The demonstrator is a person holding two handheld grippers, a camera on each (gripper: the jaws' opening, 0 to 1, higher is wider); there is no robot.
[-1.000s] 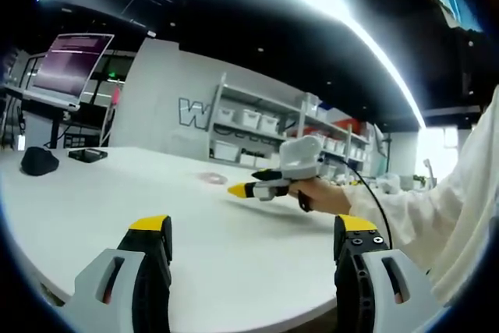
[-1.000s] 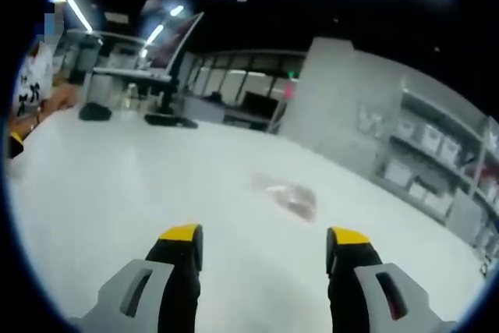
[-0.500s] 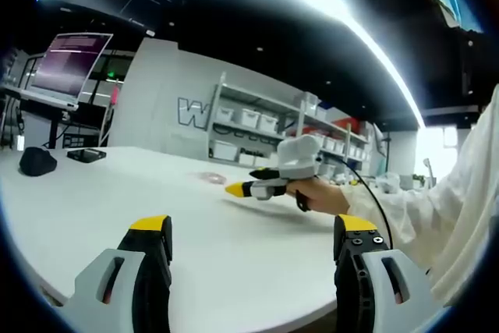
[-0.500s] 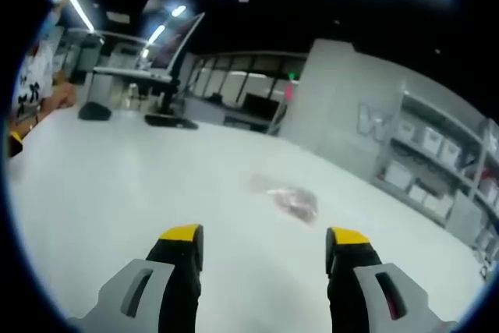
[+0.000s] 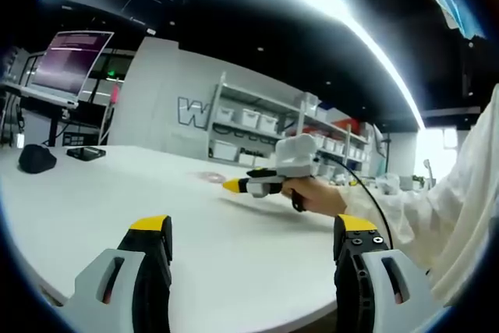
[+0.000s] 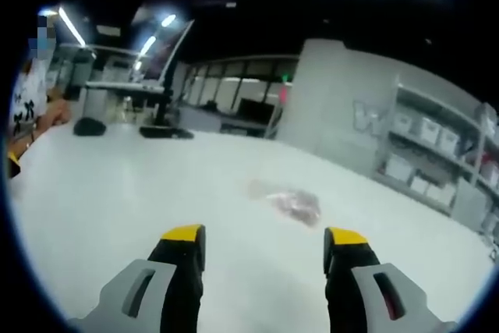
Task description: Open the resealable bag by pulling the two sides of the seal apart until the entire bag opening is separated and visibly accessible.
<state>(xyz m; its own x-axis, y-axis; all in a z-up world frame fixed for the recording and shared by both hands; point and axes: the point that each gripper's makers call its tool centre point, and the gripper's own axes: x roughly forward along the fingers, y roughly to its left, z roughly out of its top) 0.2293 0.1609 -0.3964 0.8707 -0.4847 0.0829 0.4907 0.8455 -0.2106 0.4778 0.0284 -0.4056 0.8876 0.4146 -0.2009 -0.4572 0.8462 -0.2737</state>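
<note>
Since a second ago, the right gripper [image 5: 234, 185], seen in the left gripper view, has edged forward toward the bag [image 5: 210, 178], its yellow tips now just short of it, held in a hand [image 5: 316, 196] with a white sleeve [image 5: 437, 216] behind. Across the right gripper view the scene has dropped and levelled a little, which is the camera moving; the bag [image 6: 287, 200] lies where it did on the white table [image 6: 117, 193].

The bag is clear, lies flat on the table and holds something pinkish-brown; whether its seal is open cannot be told. Neither gripper touches it.

Both jaws of the left gripper [image 5: 249, 228] stand wide apart above the table [image 5: 234, 247], with nothing between them. The right gripper [image 6: 265, 235] likewise has its jaws spread wide and bare, the bag ahead of them and well apart.

White bins sit on the shelves [image 5: 257, 126] beyond the table; their contents cannot be made out. A dark object [image 5: 37, 159] rests at the table's far left.
</note>
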